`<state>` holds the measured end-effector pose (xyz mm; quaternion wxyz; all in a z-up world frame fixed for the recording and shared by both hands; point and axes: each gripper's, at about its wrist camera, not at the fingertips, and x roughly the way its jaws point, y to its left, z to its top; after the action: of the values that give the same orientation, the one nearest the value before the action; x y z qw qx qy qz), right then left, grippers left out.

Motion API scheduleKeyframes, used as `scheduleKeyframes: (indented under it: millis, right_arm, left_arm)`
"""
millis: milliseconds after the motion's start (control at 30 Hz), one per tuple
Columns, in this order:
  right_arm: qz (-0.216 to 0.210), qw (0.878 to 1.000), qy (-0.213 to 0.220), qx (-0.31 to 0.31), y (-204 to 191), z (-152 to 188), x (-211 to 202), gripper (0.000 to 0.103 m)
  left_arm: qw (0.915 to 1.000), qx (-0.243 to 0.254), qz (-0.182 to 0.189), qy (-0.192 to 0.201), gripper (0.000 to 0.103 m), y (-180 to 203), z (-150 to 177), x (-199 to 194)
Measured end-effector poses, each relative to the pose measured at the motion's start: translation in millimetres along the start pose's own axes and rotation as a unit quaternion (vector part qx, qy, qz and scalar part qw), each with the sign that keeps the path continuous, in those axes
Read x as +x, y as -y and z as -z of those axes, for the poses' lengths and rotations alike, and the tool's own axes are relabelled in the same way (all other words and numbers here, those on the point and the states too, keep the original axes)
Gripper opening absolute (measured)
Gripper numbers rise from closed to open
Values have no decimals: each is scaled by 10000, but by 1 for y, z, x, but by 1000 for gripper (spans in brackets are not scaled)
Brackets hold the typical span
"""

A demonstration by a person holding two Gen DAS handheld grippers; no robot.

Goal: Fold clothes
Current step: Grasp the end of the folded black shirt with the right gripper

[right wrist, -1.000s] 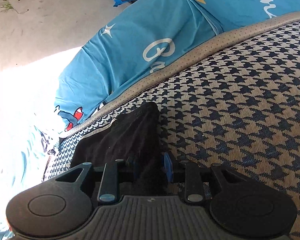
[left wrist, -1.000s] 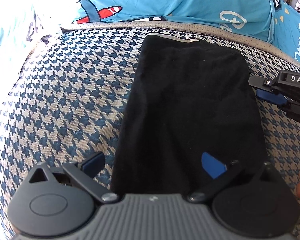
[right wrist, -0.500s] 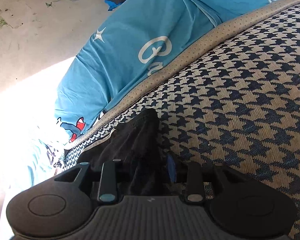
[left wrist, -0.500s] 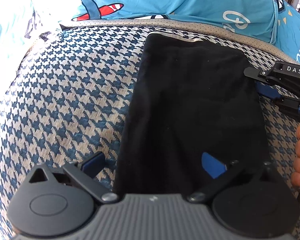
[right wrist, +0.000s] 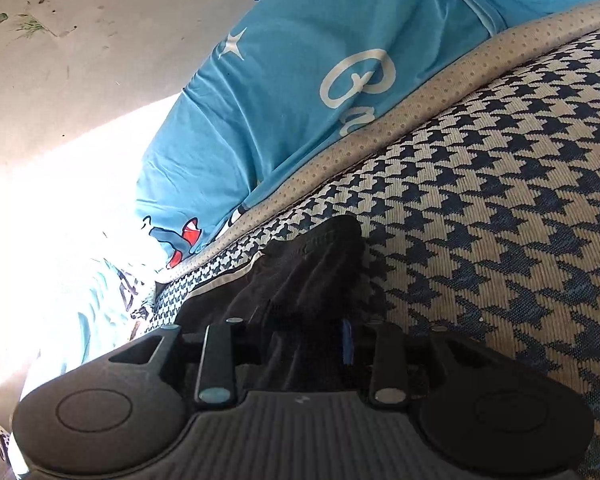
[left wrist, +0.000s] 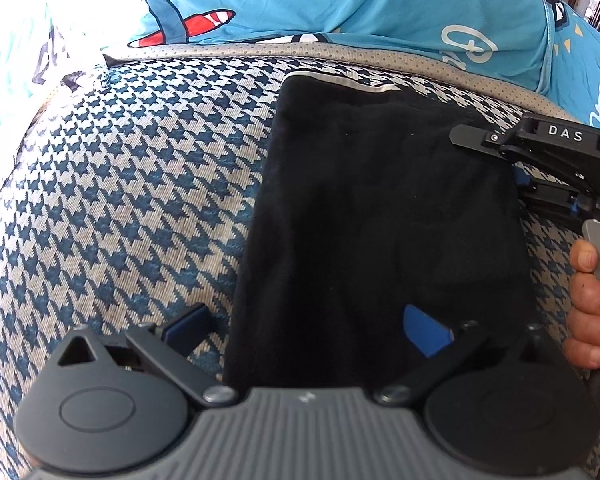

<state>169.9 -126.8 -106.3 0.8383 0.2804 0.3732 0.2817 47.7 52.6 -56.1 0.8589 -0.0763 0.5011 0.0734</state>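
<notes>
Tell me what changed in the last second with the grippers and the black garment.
The right gripper closed on the black garment, bunching and lifting its edge. The left gripper stayed open over the near end, and the garment stayed lying on the houndstooth cushion.

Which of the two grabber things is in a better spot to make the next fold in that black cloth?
Probably the right hand-held gripper: it is already shut on the edge of the black garment and could carry it over. The left hand-held gripper is open, one finger over the cloth.
</notes>
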Motion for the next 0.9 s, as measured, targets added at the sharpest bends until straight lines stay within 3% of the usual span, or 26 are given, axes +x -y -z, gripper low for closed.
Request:
scheduleKeyframes:
  millis: [167,267,400,633,900]
  right_arm:
    - [102,9990,-64,-420,-12,0,10,30]
    - [356,9960,-63,-812,-25,4,15,18]
    - [583,9919,-9,-1131,-38,12,17,14]
    - [881,9867,477,-1279,-55,15,1,10]
    - [1563,9742,1124,-1179,-53,10,-42,10]
  left_arm:
    - [10000,27,27,12,103,3,-4,3]
    - [10000,28,6,29,103,5,-5,3]
    - [10000,29,-24,51,103,6,-4,1]
    - [9998,135,-86,147,103,10,2,-8]
    - [9994,229,52,274,103,12,12,-28]
